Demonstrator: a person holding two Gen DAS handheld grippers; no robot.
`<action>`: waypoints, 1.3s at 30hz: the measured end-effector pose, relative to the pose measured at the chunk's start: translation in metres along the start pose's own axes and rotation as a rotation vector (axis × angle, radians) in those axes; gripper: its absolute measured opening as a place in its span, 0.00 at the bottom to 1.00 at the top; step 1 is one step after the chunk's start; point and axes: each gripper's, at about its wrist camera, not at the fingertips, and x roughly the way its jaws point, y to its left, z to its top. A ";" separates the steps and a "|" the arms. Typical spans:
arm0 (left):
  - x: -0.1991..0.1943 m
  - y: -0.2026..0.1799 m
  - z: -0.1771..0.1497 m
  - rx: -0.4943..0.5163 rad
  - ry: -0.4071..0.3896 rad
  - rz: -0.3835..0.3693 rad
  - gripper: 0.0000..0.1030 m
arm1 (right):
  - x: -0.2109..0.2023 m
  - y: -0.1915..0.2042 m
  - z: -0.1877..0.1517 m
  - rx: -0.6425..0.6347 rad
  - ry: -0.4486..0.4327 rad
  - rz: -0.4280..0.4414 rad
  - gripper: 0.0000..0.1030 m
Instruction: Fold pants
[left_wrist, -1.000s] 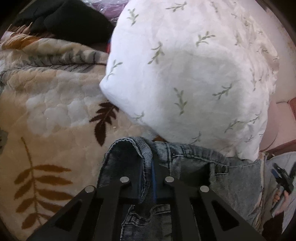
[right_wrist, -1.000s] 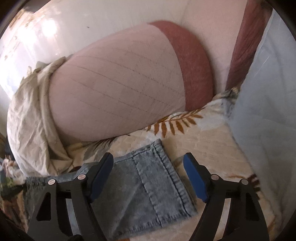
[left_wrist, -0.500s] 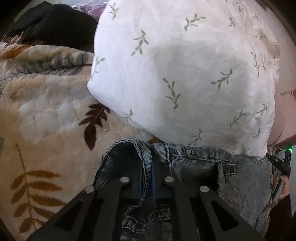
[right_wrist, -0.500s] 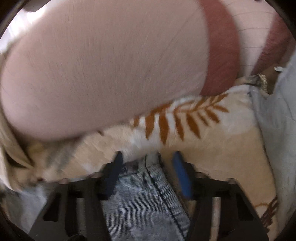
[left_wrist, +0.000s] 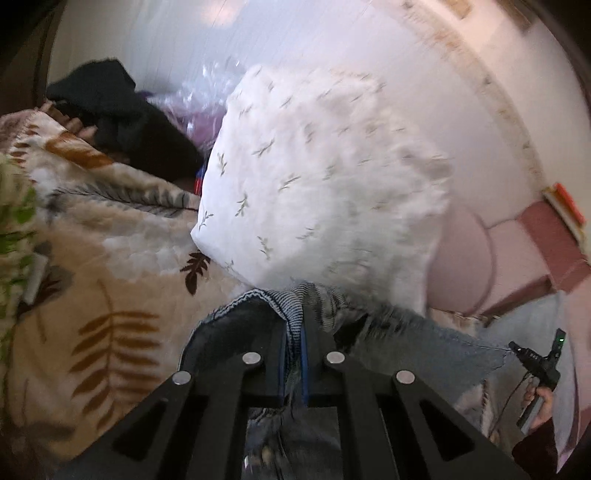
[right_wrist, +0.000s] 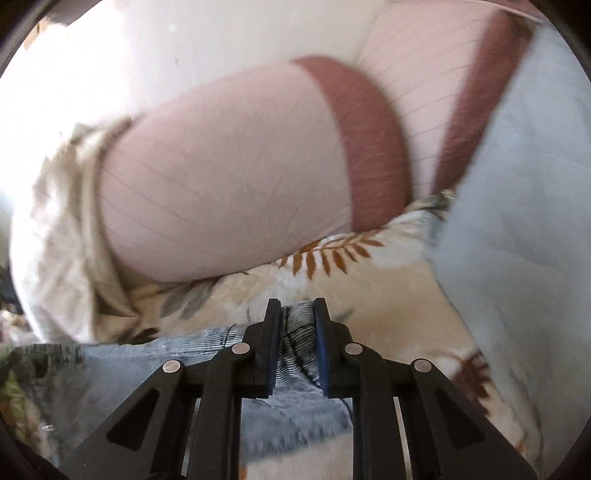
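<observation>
blurred: white pillow (left_wrist: 317, 184), centre of your left view | cut off: jeans (right_wrist: 291, 413), bottom edge, behind your gripper arms

This is a bedroom in a home, with the work done on a made-up bed. A plush cream blanket printed with brown fern leaves (left_wrist: 110, 295) covers the surface, and a plump white pillow patterned with small green sprigs (left_wrist: 317, 184) lies on it. Beside that pillow sits a rounded pale-pink cushion with a dusty-red band (right_wrist: 229, 173), and a light-blue quilted cover (right_wrist: 517, 184) rises along one side. A heap of black clothing (left_wrist: 122, 114) and a crinkled clear plastic bag holding purple fabric (left_wrist: 199, 107) are piled at the far edge against a plain white wall (left_wrist: 332, 44). Soft daylight falls across the bedding.
</observation>
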 end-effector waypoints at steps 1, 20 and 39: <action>-0.018 -0.004 -0.007 0.012 -0.011 -0.010 0.07 | -0.015 -0.008 -0.006 0.013 -0.012 0.011 0.15; -0.096 0.059 -0.213 -0.060 0.123 0.026 0.08 | -0.106 -0.100 -0.219 0.209 0.139 0.080 0.15; -0.141 -0.044 -0.185 0.063 -0.162 0.021 0.42 | -0.094 -0.117 -0.172 0.248 0.141 0.161 0.50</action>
